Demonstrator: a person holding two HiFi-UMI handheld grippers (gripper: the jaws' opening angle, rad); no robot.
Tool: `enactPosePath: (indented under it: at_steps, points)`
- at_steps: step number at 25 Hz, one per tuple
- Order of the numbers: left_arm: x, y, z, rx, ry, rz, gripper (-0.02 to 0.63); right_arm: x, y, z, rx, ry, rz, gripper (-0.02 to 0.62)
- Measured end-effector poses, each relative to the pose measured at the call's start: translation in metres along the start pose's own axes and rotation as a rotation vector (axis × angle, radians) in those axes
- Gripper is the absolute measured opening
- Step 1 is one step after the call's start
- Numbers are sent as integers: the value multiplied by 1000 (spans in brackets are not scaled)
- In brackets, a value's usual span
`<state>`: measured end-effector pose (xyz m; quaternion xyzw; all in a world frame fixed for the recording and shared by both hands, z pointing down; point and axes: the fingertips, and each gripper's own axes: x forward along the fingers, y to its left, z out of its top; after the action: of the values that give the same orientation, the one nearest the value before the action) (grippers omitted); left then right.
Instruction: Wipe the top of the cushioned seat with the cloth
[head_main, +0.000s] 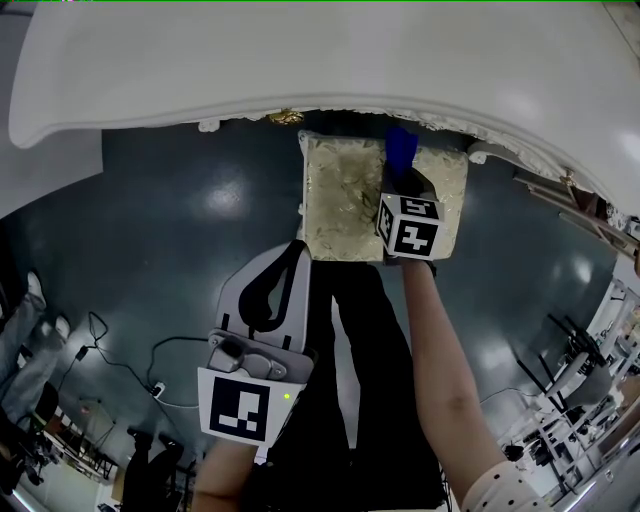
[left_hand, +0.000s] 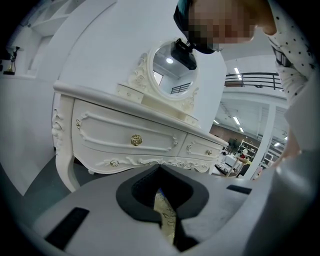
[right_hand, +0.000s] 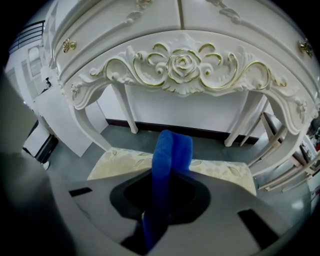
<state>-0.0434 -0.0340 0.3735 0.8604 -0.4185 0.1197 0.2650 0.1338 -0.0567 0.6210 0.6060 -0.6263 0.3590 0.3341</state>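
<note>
1. The floor (head_main: 200, 200) is dark teal and glossy, with lamp glare on it. A white carved bench (head_main: 320, 60) spans the far side of the head view
2. In the left gripper view the bench front shows drawers with a gold knob (left_hand: 136, 140), and an oval mirror (left_hand: 172, 75) stands on top
3. Loose cables (head_main: 110, 345) lie on the floor at far left, well apart from the work
4. The left claw (head_main: 297, 250) hovers above the floor near the seat's near left corner. Its jaws are pressed almost together with nothing between them, and only a thin slit shows gold fabric beyond
5. The person's dark-trousered legs (head_main: 350, 380) stand between the two arms
6. The cushioned seat (head_main: 340, 200), in pale gold leaf-patterned fabric, sits half under the bench edge
7. The right claw (head_main: 400, 178) is over the seat's right half, pinching the blue cloth (head_main: 401, 150), whose fold stands up past the jaw tips. Whether the cloth touches the seat cannot be told
</note>
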Motion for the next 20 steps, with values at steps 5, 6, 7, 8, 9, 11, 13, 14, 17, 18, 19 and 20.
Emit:
enactPosePath:
  at_steps: [5,6,7,8,9,11,13,14,17,18,19,20]
  points:
    - [-3,3,1,-7,-2,5,9,-1,5,1,11,-13,-2,63]
    - [-4,4,0,-8,0,7,9,-1,7,2,13,-12,-2,63]
    - [-5,5,0,-9,0,9,9,0,10,2,14,-12,-2,63]
    - [-7,6,0,-11,-1,11,9,0,12,2,15,-12,-1,63]
    - [-8,7,0,-13,-2,12,9,0,14,3,15,-12,1,63]
    - [-8,7,-1,-17,-2,15,9,0,17,3,17,-15,6,63]
    - [-9,10,-2,-21,-3,21,9,2,22,4,18,-20,10,63]
    - [-9,11,-2,-22,-4,24,9,3,25,5,17,-22,12,63]
    - [-13,16,-1,-26,-8,33,9,4,36,8,10,-25,27,63]
    - [-15,17,-1,-28,-9,36,9,4,39,8,7,-25,31,63]
    - [-17,18,-1,-30,-11,40,9,4,41,8,6,-26,33,63]
    - [-18,19,-1,-31,-13,44,9,5,43,8,7,-27,33,63]
